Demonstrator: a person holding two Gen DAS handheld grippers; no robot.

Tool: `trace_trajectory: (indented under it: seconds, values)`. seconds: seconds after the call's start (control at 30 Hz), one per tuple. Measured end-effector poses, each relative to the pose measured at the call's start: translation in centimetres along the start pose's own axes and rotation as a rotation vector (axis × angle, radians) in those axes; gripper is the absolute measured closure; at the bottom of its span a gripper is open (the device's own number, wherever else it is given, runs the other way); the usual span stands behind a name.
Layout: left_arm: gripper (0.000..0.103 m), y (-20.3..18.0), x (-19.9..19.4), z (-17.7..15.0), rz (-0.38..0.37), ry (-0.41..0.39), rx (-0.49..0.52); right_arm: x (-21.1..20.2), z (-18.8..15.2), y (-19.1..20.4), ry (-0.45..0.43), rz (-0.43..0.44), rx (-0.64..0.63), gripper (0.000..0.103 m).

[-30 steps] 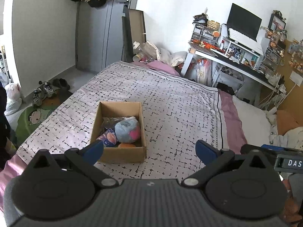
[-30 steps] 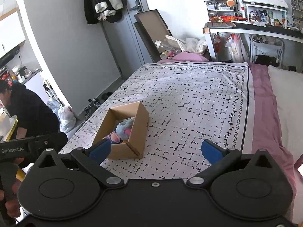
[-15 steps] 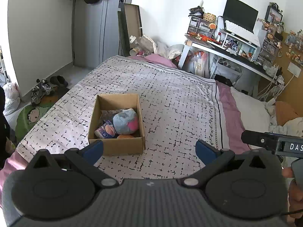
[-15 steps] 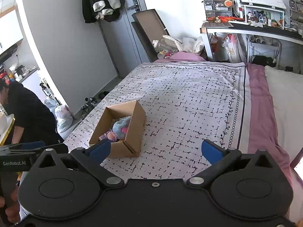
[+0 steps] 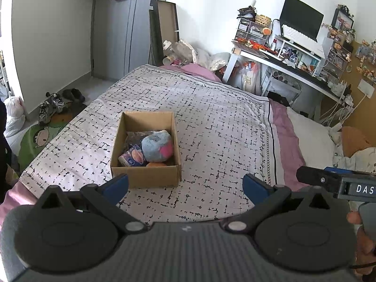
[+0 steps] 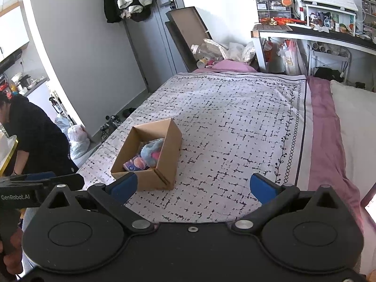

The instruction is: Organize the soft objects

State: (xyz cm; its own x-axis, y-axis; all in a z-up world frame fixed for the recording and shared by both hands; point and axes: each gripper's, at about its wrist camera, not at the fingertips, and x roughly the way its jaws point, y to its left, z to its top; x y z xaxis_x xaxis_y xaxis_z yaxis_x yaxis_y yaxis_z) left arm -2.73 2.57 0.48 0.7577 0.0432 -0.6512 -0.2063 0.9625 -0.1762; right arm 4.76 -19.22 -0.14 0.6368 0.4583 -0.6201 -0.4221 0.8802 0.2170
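Note:
An open cardboard box [image 5: 145, 176] stands on the patterned bedspread [image 5: 223, 136]. It holds a blue and pink plush toy [image 5: 157, 146], a small purple packet [image 5: 131, 157], an orange item [image 5: 155, 164] and a dark bag. The box also shows in the right wrist view [image 6: 168, 145] with the plush toy [image 6: 151, 150] inside. My left gripper [image 5: 185, 186] is open and empty, held above the bed's near edge, short of the box. My right gripper [image 6: 192, 186] is open and empty, to the right of the box.
A white pillow [image 5: 312, 138] and an orange cushion [image 5: 354, 138] lie at the right. A cluttered desk [image 5: 293, 63] with a monitor stands behind the bed. Shoes [image 5: 54, 105] lie on the floor at the left. A person in black [image 6: 30, 136] bends at the left.
Both grippers have pulled back and risen a little from the box, so it looks smaller and farther. Both stay open and empty.

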Motion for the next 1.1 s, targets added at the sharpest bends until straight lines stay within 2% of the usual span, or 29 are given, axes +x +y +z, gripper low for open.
trace_trajectory:
  seconds: [1.1]
  values:
    - [0.001,-0.12,0.13,0.11,0.003,0.007,0.010,0.23,-0.09,-0.38,0.011,-0.024,0.001,0.000]
